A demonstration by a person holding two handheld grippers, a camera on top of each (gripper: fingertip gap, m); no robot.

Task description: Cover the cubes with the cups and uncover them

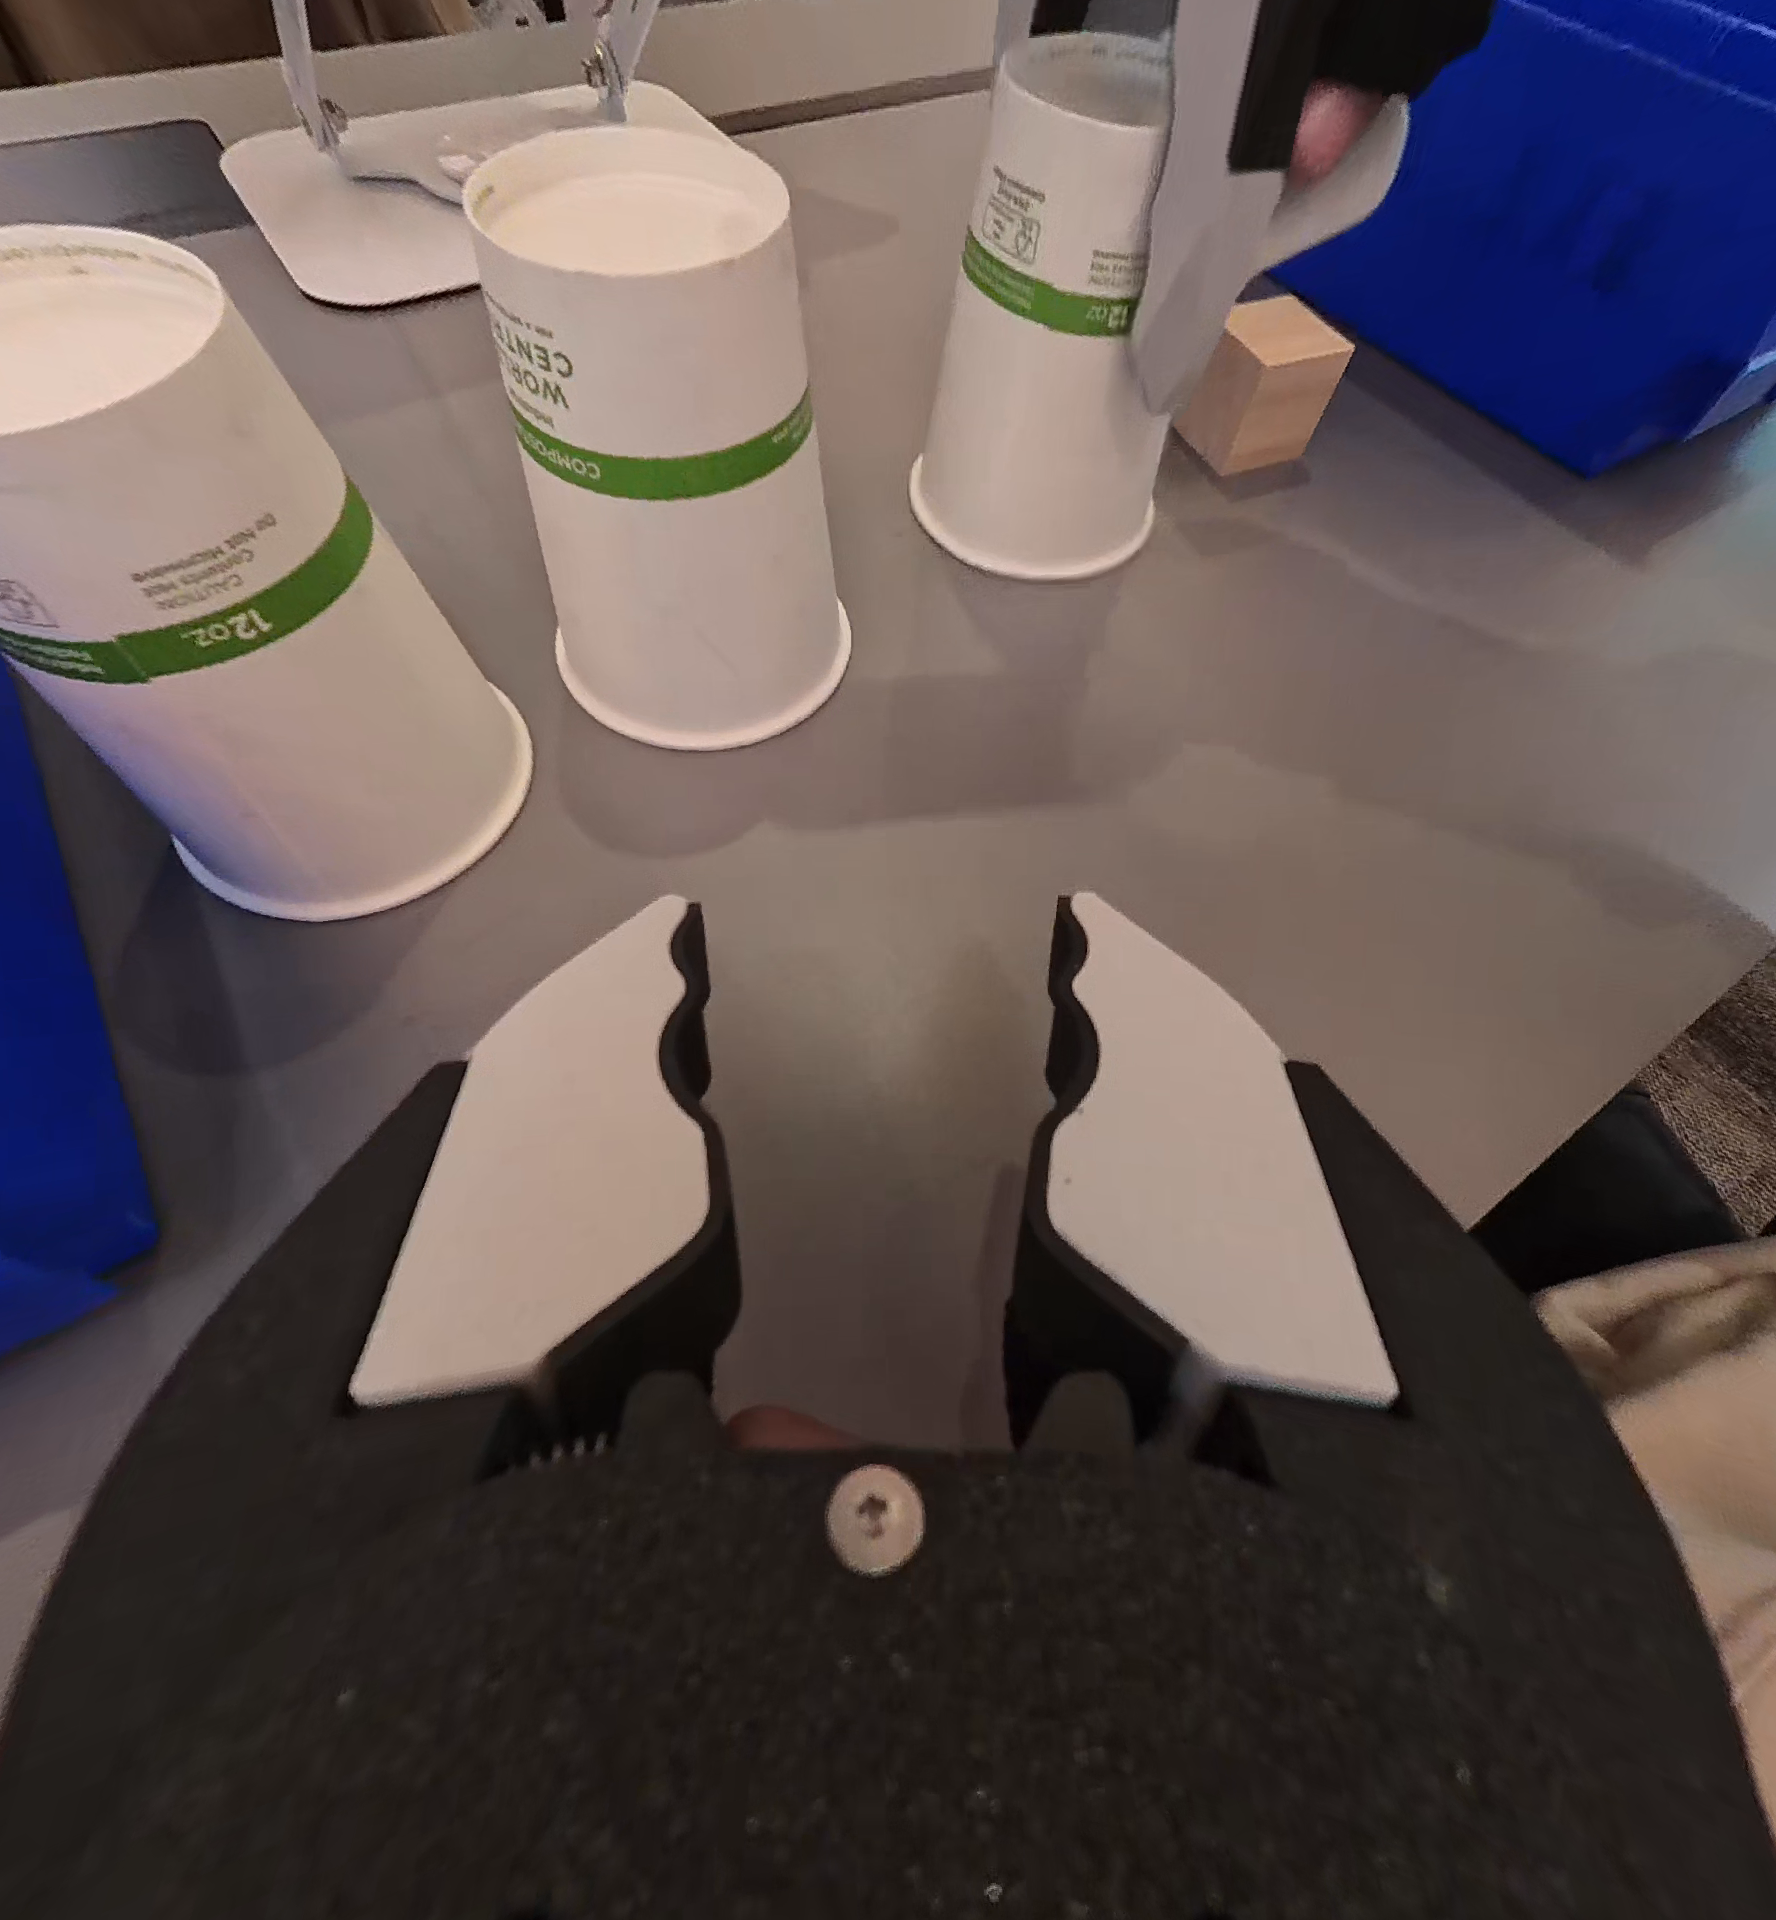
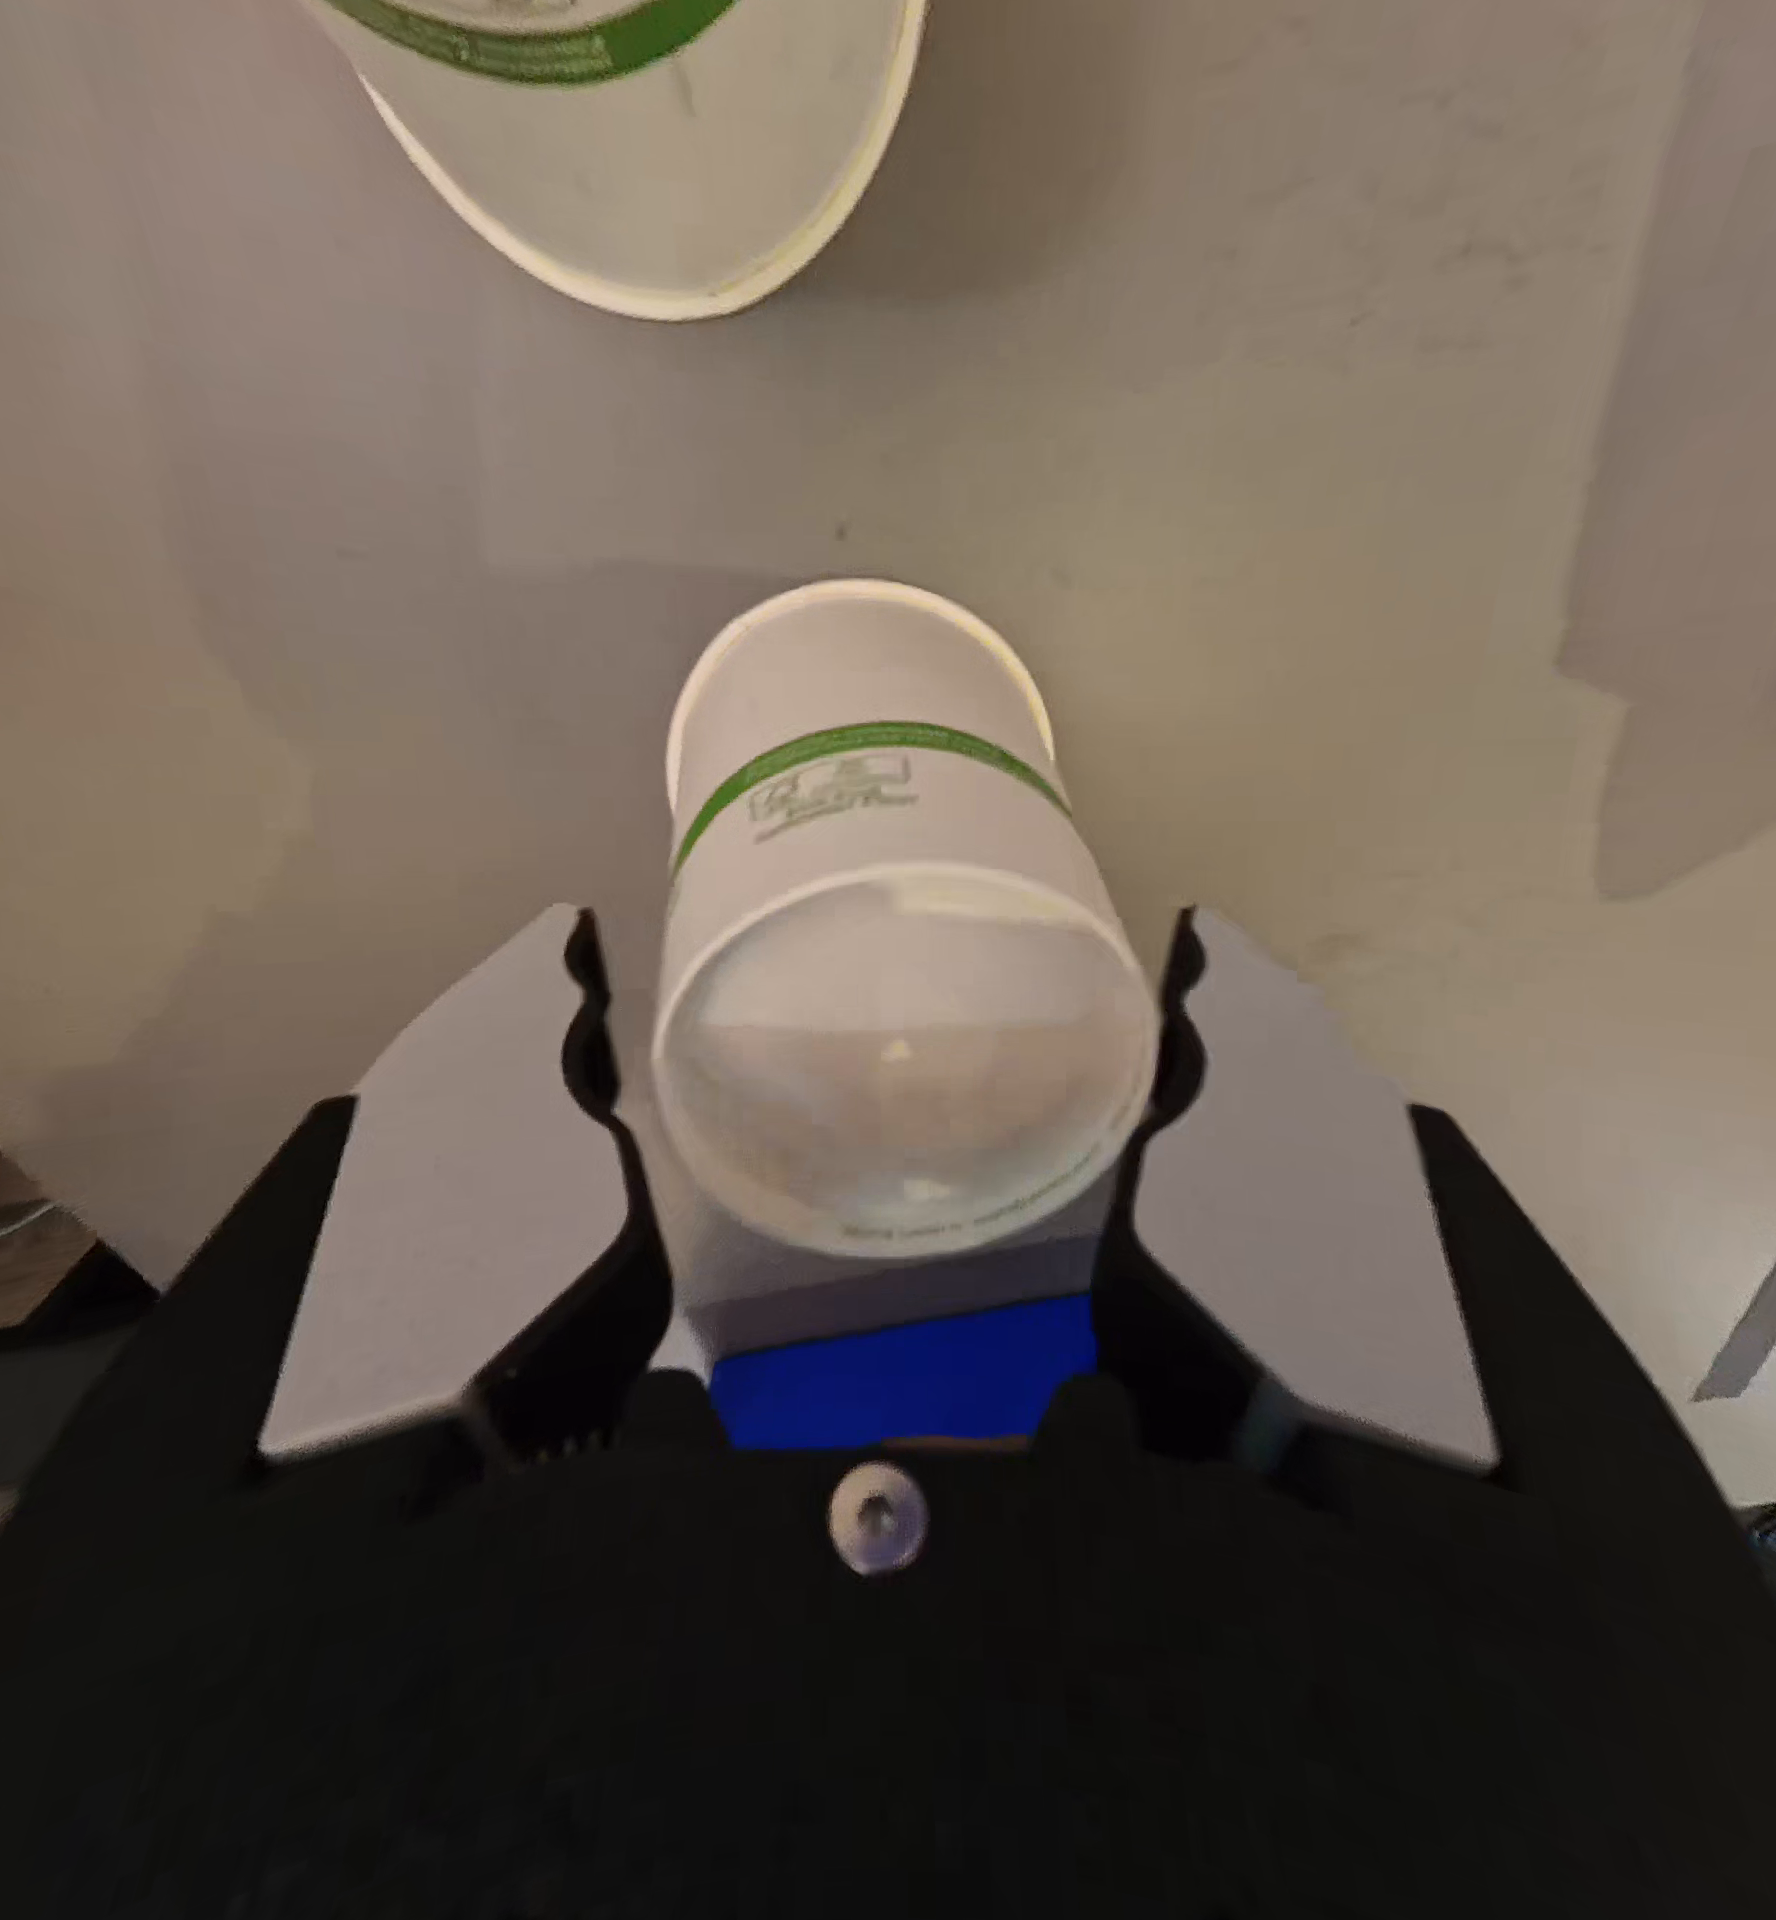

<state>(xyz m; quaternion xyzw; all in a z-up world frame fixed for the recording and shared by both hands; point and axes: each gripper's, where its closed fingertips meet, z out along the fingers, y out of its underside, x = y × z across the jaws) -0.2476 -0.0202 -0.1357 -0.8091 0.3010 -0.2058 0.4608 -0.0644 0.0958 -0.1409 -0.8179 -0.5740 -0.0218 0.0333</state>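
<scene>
The right-hand cup (image 2: 899, 935) is standing upside down on the grey surface (image 2: 240, 520), its base sitting between the fingers of the right tool (image 2: 884, 997), which is spread around it; contact is not clear. A wooden cube (image 1: 1263, 384) is lying uncovered just beside that cup. Two more upturned cups, the middle cup (image 1: 671, 436) and the left cup (image 1: 188, 582), are standing nearby; what they are hiding cannot be told. The left tool (image 1: 879, 935) is hovering released and empty over bare surface. Likely risks: a hard squeeze crushing the thin paper wall, an off-centre grip tipping the cup, or its rim knocking the cube away toward the blue bin (image 1: 1611, 229).
</scene>
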